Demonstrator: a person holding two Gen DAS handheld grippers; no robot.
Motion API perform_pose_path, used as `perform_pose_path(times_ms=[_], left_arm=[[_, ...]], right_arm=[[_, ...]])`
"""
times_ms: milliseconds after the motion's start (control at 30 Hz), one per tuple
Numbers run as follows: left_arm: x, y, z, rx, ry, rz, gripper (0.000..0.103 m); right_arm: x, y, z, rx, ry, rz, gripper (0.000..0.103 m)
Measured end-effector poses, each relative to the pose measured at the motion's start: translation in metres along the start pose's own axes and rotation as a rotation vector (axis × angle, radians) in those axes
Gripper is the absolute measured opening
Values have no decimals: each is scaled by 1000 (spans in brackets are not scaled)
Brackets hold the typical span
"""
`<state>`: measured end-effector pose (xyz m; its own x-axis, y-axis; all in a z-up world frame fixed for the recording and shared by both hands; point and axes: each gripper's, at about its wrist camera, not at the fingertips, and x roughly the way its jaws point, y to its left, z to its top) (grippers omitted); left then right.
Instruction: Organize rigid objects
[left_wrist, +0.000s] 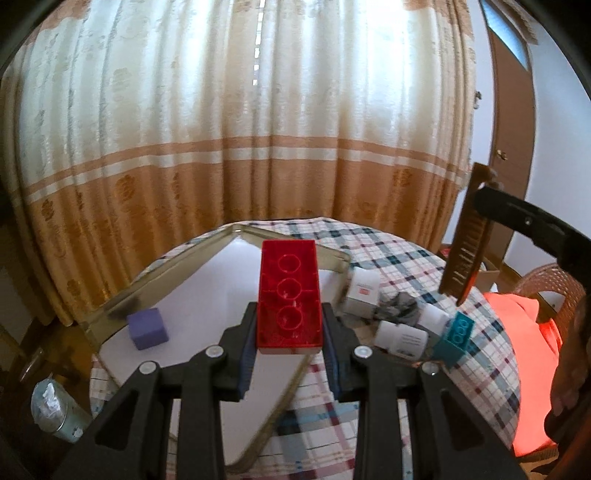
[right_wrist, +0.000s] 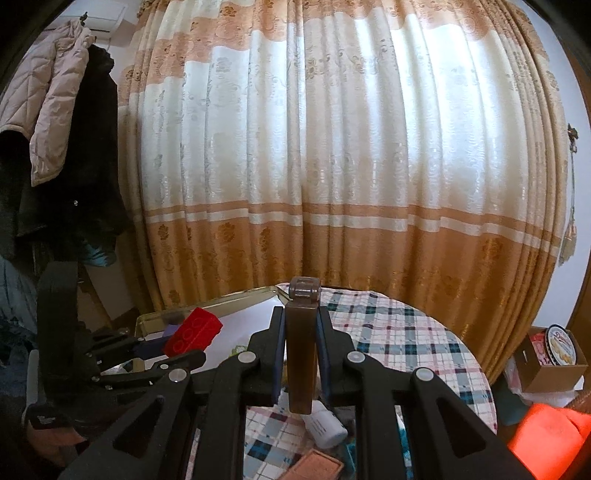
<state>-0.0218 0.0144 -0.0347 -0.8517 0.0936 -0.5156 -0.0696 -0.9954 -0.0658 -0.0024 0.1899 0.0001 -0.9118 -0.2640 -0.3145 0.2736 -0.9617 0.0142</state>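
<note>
My left gripper (left_wrist: 290, 325) is shut on a red building brick (left_wrist: 289, 291), underside up, held above a shallow metal tray (left_wrist: 110, 314) with a white floor. A purple cube (left_wrist: 147, 328) lies in the tray. My right gripper (right_wrist: 301, 343) is shut on a brown comb (right_wrist: 301, 350), held upright above the plaid tablecloth; the comb also shows in the left wrist view (left_wrist: 467, 243). The red brick also shows at the left of the right wrist view (right_wrist: 192, 332). A teal brick (left_wrist: 456, 334) lies on the table at the right.
White bottles (left_wrist: 400, 338) and a white box (left_wrist: 364, 291) lie beside a grey crumpled thing (left_wrist: 397, 312) right of the tray. A pink pad (right_wrist: 314, 467) lies near the table's front. A wicker chair with orange cloth (left_wrist: 524, 350) stands at the right. Curtains hang behind.
</note>
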Motion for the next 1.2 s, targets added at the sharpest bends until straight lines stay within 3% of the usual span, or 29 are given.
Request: perform_pose_path(times_ms=[667, 1200], left_arm=[[17, 57, 8, -73, 53, 133, 30], [41, 70, 12, -66, 121, 152, 30]], right_arm=[[69, 20, 20, -10, 56, 100, 17], [126, 21, 19, -17, 167, 119, 17]])
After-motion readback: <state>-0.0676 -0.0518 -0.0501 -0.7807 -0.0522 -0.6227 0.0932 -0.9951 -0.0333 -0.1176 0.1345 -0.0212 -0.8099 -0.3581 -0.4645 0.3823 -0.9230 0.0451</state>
